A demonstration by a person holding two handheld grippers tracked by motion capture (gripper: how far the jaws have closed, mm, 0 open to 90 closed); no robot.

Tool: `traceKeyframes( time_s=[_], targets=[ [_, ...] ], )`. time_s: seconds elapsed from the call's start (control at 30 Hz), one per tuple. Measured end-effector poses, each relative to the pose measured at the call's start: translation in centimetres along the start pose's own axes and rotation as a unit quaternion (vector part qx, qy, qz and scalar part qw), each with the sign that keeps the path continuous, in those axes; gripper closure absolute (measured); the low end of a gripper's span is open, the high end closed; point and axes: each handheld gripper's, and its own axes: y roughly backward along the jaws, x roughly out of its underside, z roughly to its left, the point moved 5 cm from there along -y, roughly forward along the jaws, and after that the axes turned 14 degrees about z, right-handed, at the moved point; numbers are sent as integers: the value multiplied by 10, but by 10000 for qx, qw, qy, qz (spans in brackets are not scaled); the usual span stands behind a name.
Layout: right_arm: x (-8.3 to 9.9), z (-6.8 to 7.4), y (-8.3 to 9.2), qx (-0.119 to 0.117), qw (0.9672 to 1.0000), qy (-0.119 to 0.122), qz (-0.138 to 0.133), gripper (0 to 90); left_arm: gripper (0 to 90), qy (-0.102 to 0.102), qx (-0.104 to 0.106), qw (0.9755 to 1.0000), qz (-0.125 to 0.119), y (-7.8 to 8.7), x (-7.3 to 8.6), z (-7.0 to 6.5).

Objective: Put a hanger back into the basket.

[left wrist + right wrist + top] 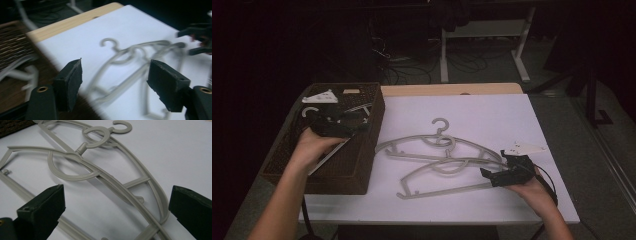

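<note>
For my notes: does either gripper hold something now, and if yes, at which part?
Nothing is held. The left gripper is open over the basket. The right gripper is open around the end of a hanger, pads not touching.

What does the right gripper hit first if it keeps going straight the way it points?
Most likely the near hanger: the right gripper is open, its fingers on either side of that hanger's curved arm where it lies on the table. Depth is unclear, so contact isn't certain.

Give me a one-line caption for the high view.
Left gripper open over the wicker basket; right gripper open at two grey hangers overlapping on the white table.
</note>
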Motion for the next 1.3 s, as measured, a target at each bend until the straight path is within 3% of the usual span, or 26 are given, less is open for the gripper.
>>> traceKeyframes(
  time_s=[0.03,0.07,0.27,0.3,0.33,0.37,0.4,0.47,0.5,0.53,0.57,0.63,0.77,0.9,0.93,1.0,1.07,1.1,1.17,1.3],
  targets=[
    [0,0,0,-3,10000,17,18,6,262,0,0,10000,0,0,0,0],
    [1,0,0,-9,10000,16,28,6,250,-104,106,9999,27,-11,-7,-13],
    [2,-1,2,-13,10000,-12,80,31,231,-442,430,9981,73,-47,-23,-54],
    [2,-1,2,-13,10000,-12,80,31,231,-442,430,9981,73,-47,-23,-54],
    [3,-1,3,-6,9999,-16,103,38,231,-558,535,9970,91,-61,-26,-66],
    [3,-1,3,-6,9999,-16,103,38,231,-558,535,9970,91,-61,-26,-66],
    [3,-1,3,-15,10000,-30,92,42,231,-644,560,9963,138,-74,-27,-76],
    [3,-2,3,-14,9999,-42,99,43,237,-706,581,9955,230,-89,-25,-83],
    [3,-2,3,-14,9999,-42,99,43,238,-706,581,9955,230,-89,-25,-83],
    [4,-2,3,-22,9999,-39,115,43,244,-747,611,9947,368,-104,-20,-88],
    [4,-2,3,-22,9999,-39,115,43,252,-747,611,9947,368,-104,-20,-88],
    [4,-2,3,-31,9999,-32,123,45,261,-874,496,9929,643,-126,-10,-90],
    [4,0,2,-32,9999,-15,142,46,323,-899,411,9914,861,-145,2,-87],
    [4,1,2,-17,9999,18,148,46,386,-965,441,9865,1251,-170,22,-85],
    [4,2,2,-15,9999,17,150,47,400,-965,441,9865,1251,-170,22,-85],
    [5,1,1,-15,9999,16,153,47,440,-1094,352,9819,1508,-180,30,-83],
    [5,1,1,-16,9999,11,154,47,484,-1099,326,9810,1563,-183,32,-83],
    [5,1,1,-16,9999,2,150,47,503,-1186,229,9779,1707,-190,36,-82],
    [5,1,1,-18,9999,0,149,47,545,-1266,162,9739,1875,-196,40,-82],
    [5,1,1,-18,9999,10,149,47,612,-1377,140,9707,1963,-203,42,-84]
  ],
)
